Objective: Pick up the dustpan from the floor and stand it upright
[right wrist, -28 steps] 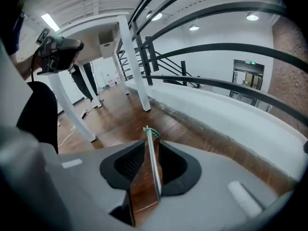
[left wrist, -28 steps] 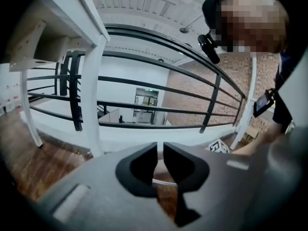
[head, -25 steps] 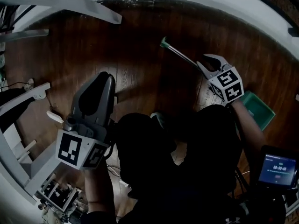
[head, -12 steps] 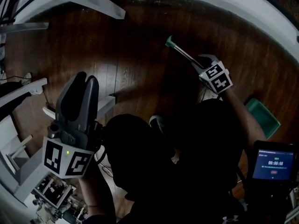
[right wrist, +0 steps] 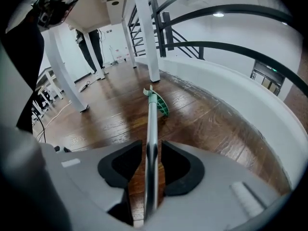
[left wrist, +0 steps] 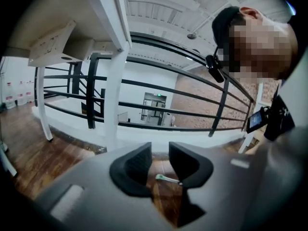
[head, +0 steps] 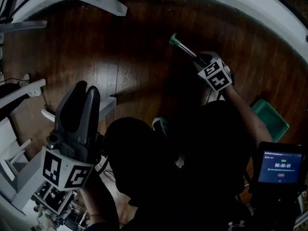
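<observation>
Showing on the dustpan (head: 185, 50): silver shaft (right wrist: 151, 143), green tip (right wrist: 159, 102), apparently teal pan (head: 272, 120).

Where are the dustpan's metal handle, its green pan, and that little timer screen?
metal handle (right wrist: 150, 129): right gripper view, middle of the silver shaft.
green pan (head: 272, 120): head view, its visible inner face.
timer screen (head: 282, 166): head view, centre of the lit display.

The dustpan (head: 274, 121) lies half hidden behind the person's arm (head: 246, 119).

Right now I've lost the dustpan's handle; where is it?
Head view, upper right: the metal handle slants over the wood floor, passing between the fingers of the right gripper, which have just been opening.
</observation>
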`<action>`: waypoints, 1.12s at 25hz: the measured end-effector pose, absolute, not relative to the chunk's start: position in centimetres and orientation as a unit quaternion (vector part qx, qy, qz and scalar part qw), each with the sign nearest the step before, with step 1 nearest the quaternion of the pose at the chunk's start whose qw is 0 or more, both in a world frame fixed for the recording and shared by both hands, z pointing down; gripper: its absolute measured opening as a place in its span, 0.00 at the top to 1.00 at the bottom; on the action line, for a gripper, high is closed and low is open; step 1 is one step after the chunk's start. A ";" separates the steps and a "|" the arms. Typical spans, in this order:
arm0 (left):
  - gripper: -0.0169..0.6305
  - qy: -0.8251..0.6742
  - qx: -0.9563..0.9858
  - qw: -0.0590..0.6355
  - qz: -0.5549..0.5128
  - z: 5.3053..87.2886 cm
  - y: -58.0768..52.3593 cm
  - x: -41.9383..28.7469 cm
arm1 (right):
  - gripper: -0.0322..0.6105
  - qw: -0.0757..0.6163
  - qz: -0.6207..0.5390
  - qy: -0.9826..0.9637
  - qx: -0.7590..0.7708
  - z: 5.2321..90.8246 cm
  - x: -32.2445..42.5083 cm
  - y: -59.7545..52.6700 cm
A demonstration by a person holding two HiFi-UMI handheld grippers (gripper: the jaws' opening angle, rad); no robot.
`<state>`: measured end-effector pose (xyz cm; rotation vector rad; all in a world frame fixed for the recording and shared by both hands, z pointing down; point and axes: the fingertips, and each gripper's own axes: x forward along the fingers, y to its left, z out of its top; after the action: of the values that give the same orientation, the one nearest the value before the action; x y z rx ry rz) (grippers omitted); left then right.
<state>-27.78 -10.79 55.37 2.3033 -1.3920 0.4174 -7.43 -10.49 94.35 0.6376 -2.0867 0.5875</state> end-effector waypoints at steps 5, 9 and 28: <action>0.80 -0.503 0.819 0.220 0.164 56.1 -11.2 -28.9 | 0.75 0.441 0.226 -0.831 0.252 95.5 -7.3 -10.9; 0.80 -0.508 0.817 0.217 0.165 56.1 -12.3 -29.3 | 0.75 0.445 0.221 -0.831 0.250 95.4 -8.0 -12.1; 0.80 -0.502 0.823 0.220 0.149 56.9 -10.4 -28.6 | 0.80 0.450 0.192 -0.838 0.243 95.1 -7.6 -10.5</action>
<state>-28.62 -10.36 56.93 2.2753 -1.3888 0.4125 -7.56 -10.55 95.08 0.6004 -2.0722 0.4750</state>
